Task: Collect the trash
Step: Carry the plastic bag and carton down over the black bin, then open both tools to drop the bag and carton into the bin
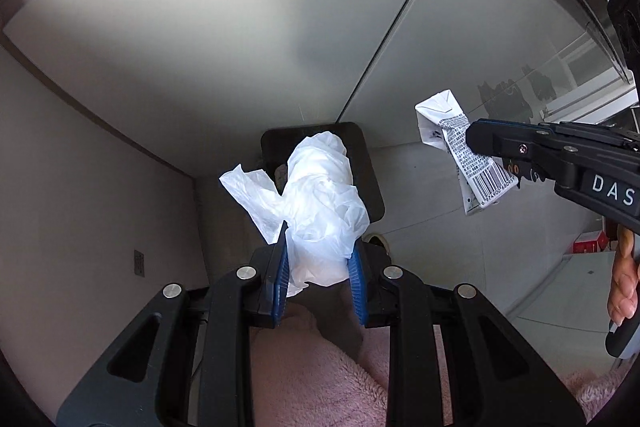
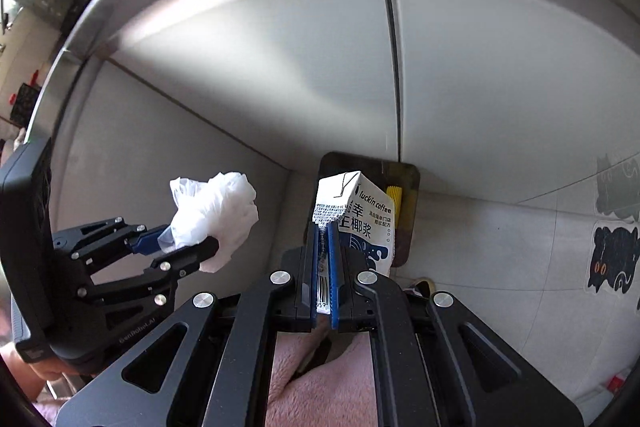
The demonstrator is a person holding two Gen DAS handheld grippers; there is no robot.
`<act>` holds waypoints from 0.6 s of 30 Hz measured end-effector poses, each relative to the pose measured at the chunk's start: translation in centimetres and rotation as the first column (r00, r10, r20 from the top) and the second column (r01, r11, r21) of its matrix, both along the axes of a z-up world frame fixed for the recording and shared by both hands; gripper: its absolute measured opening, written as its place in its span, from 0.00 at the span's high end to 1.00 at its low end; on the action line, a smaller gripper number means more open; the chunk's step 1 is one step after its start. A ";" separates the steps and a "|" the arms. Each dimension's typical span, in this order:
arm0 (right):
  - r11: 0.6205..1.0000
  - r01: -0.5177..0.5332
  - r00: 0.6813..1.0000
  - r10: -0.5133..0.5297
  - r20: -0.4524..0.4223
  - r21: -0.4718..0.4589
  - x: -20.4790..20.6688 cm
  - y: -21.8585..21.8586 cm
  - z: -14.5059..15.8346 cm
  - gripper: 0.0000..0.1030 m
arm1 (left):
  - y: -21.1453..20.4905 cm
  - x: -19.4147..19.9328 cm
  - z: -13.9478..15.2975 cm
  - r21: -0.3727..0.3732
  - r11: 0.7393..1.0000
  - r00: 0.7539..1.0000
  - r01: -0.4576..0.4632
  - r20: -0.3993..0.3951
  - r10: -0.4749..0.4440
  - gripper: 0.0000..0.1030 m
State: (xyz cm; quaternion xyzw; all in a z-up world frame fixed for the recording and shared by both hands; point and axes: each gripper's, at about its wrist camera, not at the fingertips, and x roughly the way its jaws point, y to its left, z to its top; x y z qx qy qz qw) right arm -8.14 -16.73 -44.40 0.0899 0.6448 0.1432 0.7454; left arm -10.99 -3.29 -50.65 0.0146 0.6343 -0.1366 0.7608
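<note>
A: From the left wrist, we see our left gripper (image 1: pixel 320 267) clamped partway on a crumpled white plastic bag (image 1: pixel 316 203), above a dark bin (image 1: pixel 370 171) on the floor.

B: From the right wrist, our right gripper (image 2: pixel 324 247) pinches a flattened carton (image 2: pixel 356 215) almost shut, over the same bin.

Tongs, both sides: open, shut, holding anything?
Left tongs: shut on the crumpled white plastic bag.
Right tongs: shut on the flattened drink carton.

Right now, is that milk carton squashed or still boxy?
Partly squashed: the carton keeps its boxy top, but the right gripper pinches its flattened, creased end.
</note>
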 end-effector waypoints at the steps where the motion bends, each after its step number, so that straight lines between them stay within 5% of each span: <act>1: 1.000 0.004 1.000 -0.004 -0.006 -0.001 0.2 0.0 -0.8 0.95 | -0.1 0.1 -0.6 -0.001 1.000 1.000 -0.001 -0.007 0.001 0.77; 18: 0.992 0.123 0.977 -0.115 -0.180 0.032 2.6 0.0 -9.8 0.95 | -0.7 3.7 -8.3 -0.002 0.996 0.983 -0.091 -0.163 0.089 0.76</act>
